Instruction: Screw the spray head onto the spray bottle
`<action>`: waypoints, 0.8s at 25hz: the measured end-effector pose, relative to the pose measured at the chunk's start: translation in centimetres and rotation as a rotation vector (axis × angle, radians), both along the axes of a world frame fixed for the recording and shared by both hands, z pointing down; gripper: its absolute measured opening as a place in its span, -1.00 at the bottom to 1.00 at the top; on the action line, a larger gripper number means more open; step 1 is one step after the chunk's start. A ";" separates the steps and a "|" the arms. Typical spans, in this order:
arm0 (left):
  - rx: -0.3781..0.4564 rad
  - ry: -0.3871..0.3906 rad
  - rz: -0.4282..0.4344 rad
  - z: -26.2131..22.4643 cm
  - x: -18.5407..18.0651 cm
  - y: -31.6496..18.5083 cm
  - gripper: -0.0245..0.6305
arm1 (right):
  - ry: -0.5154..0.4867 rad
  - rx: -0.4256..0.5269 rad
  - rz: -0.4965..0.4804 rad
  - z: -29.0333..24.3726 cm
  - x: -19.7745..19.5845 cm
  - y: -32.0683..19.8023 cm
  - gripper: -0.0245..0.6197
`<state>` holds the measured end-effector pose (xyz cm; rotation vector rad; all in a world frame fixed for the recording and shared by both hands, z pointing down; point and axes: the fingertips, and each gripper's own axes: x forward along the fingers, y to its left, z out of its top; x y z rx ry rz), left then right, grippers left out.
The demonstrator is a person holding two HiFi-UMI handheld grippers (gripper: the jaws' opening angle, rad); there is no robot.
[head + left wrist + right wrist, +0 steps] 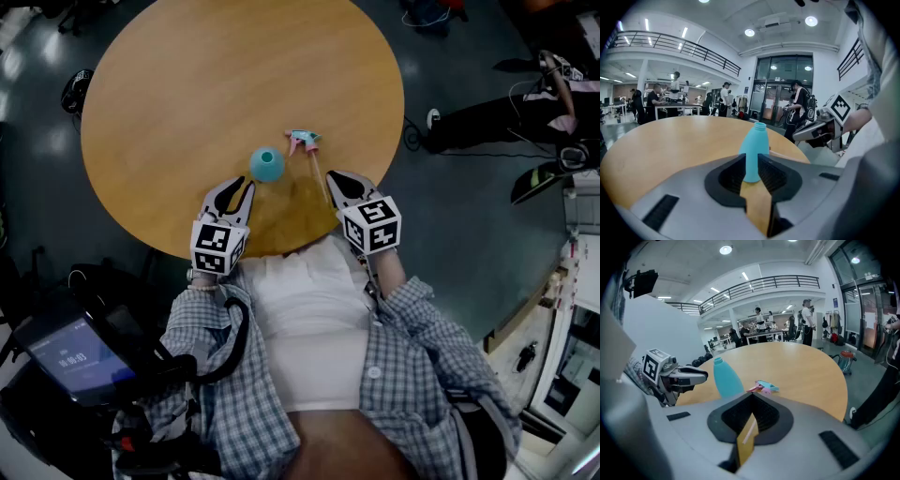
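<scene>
A teal spray bottle stands upright and uncapped on the round wooden table. Just ahead of the bottle's near side is my left gripper, its jaws a narrow gap apart and not touching it. In the left gripper view the bottle shows through that gap, beyond the left gripper. The pink and blue spray head lies on its side to the bottle's right, its thin tube trailing toward my right gripper, which is shut and empty. The right gripper view shows the bottle and the spray head.
The table's near edge runs just under both grippers. A person's legs and shoes are on the floor at right. A device with a lit screen is at lower left. People stand at desks far behind the table.
</scene>
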<state>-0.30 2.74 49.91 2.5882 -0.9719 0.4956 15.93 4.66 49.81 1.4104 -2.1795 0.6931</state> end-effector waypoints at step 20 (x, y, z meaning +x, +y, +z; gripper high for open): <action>0.131 -0.143 0.127 1.8 4.8 -0.1 0.26 | 0.035 -0.023 -0.007 -1.4 0.4 2.3 -0.94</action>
